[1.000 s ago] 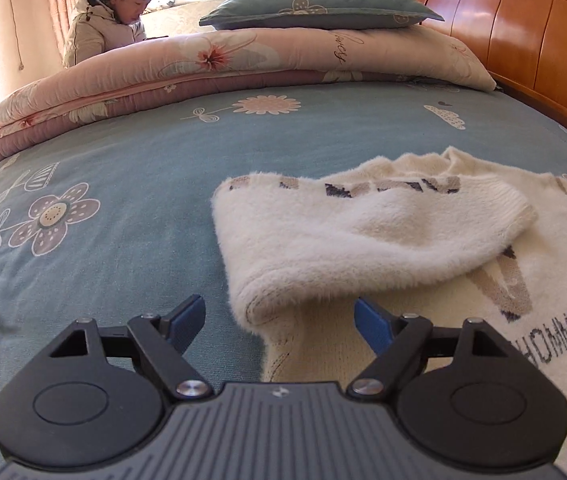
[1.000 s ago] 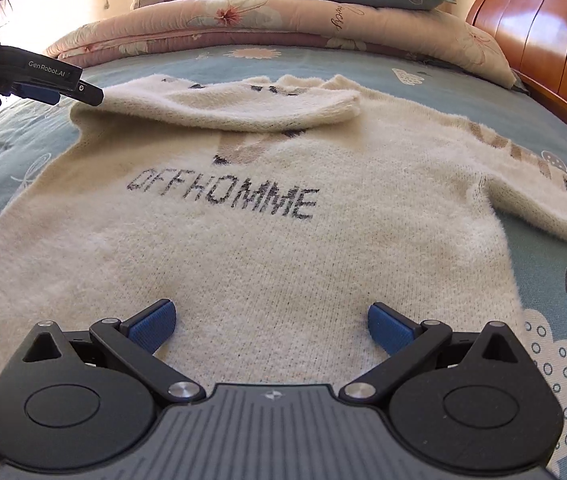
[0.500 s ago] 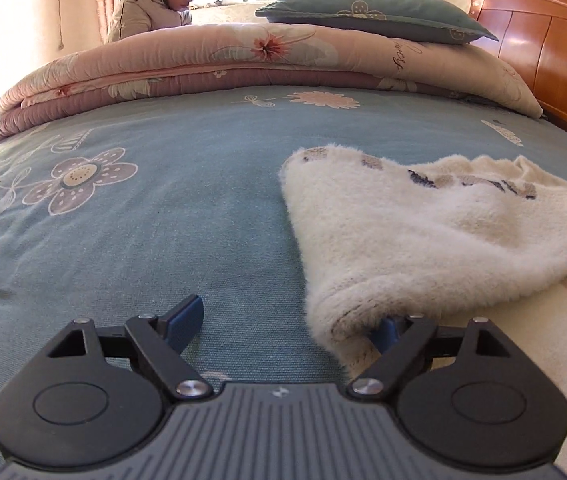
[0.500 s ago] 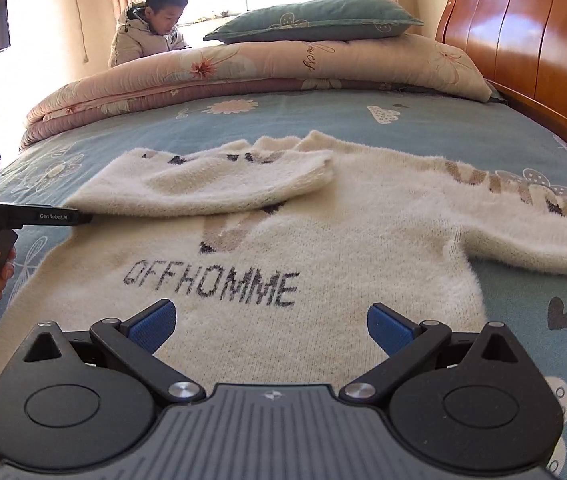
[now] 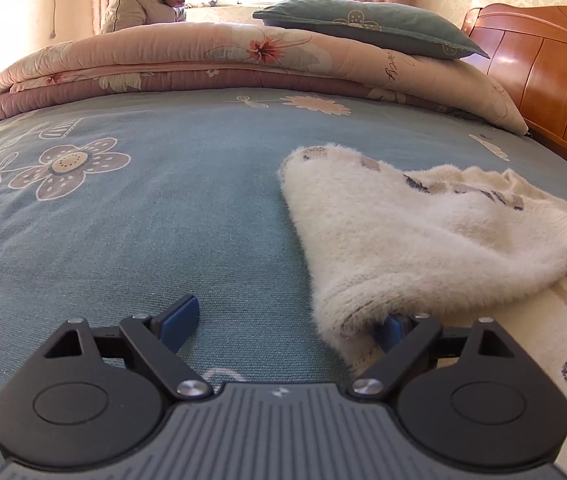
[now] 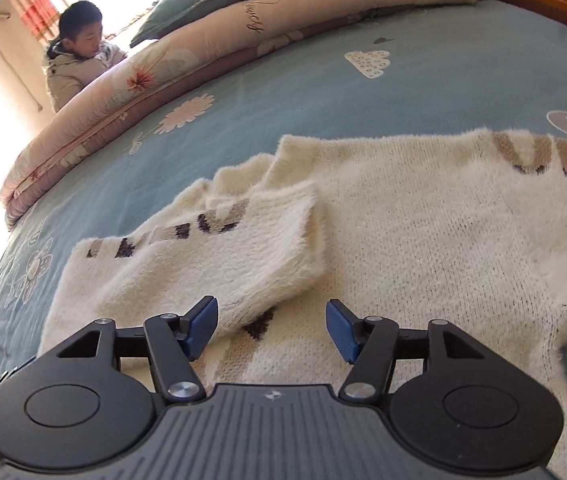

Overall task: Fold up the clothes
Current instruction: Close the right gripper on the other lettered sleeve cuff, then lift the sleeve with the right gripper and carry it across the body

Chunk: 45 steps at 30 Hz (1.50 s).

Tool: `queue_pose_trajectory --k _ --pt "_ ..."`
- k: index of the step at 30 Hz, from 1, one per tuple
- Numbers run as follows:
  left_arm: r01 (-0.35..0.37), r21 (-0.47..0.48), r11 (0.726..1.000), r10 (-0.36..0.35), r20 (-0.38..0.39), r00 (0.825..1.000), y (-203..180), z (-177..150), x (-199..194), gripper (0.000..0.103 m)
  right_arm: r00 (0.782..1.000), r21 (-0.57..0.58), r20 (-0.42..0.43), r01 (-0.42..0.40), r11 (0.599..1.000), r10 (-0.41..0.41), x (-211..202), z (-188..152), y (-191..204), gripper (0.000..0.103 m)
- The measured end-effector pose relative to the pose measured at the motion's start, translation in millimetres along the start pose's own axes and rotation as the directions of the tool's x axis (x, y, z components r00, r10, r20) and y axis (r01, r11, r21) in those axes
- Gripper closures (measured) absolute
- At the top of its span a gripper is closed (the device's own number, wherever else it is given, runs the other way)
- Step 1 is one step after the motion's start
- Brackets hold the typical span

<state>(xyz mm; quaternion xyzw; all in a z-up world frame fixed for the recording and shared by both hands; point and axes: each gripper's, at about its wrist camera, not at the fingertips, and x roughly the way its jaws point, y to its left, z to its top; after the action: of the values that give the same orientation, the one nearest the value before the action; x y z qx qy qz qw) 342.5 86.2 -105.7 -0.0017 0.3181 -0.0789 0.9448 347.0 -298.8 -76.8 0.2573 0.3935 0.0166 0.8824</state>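
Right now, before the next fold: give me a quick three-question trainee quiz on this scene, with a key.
1. True or false: the sleeve lies folded over the sweater's front.
2. What lies on the folded quilt? A pillow; B book; C towel.
3. Is the left gripper or the right gripper pinching cloth?
Key: 1 true. 2 A. 3 Neither; both stand open.
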Motion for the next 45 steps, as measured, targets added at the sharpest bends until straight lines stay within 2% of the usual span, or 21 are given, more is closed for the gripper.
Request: queue_pose_trajectory --k 4,6,7,8,9,16,19,23,25,27,28,30,34,36,39,42,45 --pt "0.002 -0.004 1.0 -0.002 -0.003 1.0 1 1 1 0.011 0.995 0.142 0.06 -0.085 0.986 0.078 23 7 -23 0.044" --pt "-0.001 -0.003 1.0 0.001 -0.003 1.0 1 2 2 0.011 0.994 0.164 0.078 -0.087 0.983 0.075 27 7 -24 0.05" --pt "-0.001 -0.003 1.0 0.001 -0.002 1.0 1 1 2 0.011 0.995 0.167 0.077 -0.077 0.983 0.065 28 7 -23 0.065" --pt "-0.001 -0.004 1.0 0.001 -0.002 1.0 1 1 2 0.011 0.996 0.166 0.07 -0.064 0.984 0.053 28 6 -22 0.088" --pt "0.0 -0.005 1.0 0.0 -0.003 1.0 2 1 2 0.011 0.996 0.17 0.062 -0.066 0.983 0.056 29 5 -21 0.094" --pt "-0.001 -0.008 1.0 0.001 -0.007 1.0 3 2 3 0.011 0.996 0.156 0.063 -0.076 0.985 0.067 4 6 -14 0.094" --pt "0.001 -0.012 1.0 -0.002 -0.009 1.0 4 2 3 0.011 0.998 0.124 0.056 -0.037 0.992 0.03 -3 3 -13 0.094" --pt "0.003 -0.015 1.0 -0.004 -0.017 1.0 4 3 3 0.011 0.996 0.122 0.054 0.061 0.991 -0.068 -1 0 -25 0.095" --pt "0.005 -0.018 1.0 -0.005 -0.025 1.0 5 4 2 0.011 0.994 0.131 0.045 0.093 0.987 -0.1 3 -1 -33 0.103" --pt "0.013 -0.03 0.999 -0.015 -0.057 0.998 6 9 0 0.011 0.992 0.122 0.051 0.105 0.987 -0.112 -3 0 -32 0.102" --pt "0.021 -0.036 0.999 -0.024 -0.077 0.997 7 12 -3 0.012 0.992 0.115 0.056 0.109 0.987 -0.116 -7 0 -31 0.097" --pt "0.058 -0.039 0.998 -0.061 -0.098 0.993 9 19 -15 0.013 0.989 0.091 0.069 0.122 0.988 -0.129 -17 1 -25 0.096" --pt "0.148 -0.016 0.989 -0.148 -0.022 0.989 19 35 -52 0.012 0.992 -0.038 0.089 0.093 0.995 -0.089 -42 10 16 0.093" --pt "0.132 -0.046 0.99 -0.132 0.001 0.991 32 42 -60 0.009 0.996 -0.106 0.08 0.057 0.993 -0.048 -47 12 44 0.092" --pt "0.054 -0.107 0.993 -0.057 -0.025 0.998 56 42 -54 0.008 0.999 -0.221 0.032 -0.006 0.975 0.013 -39 10 97 0.092" --pt "-0.021 -0.127 0.992 0.013 -0.058 0.998 70 39 -47 0.008 0.998 -0.333 -0.022 -0.066 0.941 0.062 -27 5 151 0.092" --pt "-0.037 -0.137 0.99 0.028 -0.068 0.997 82 36 -44 0.008 0.994 -0.436 -0.08 -0.102 0.894 0.075 2 -9 202 0.092"
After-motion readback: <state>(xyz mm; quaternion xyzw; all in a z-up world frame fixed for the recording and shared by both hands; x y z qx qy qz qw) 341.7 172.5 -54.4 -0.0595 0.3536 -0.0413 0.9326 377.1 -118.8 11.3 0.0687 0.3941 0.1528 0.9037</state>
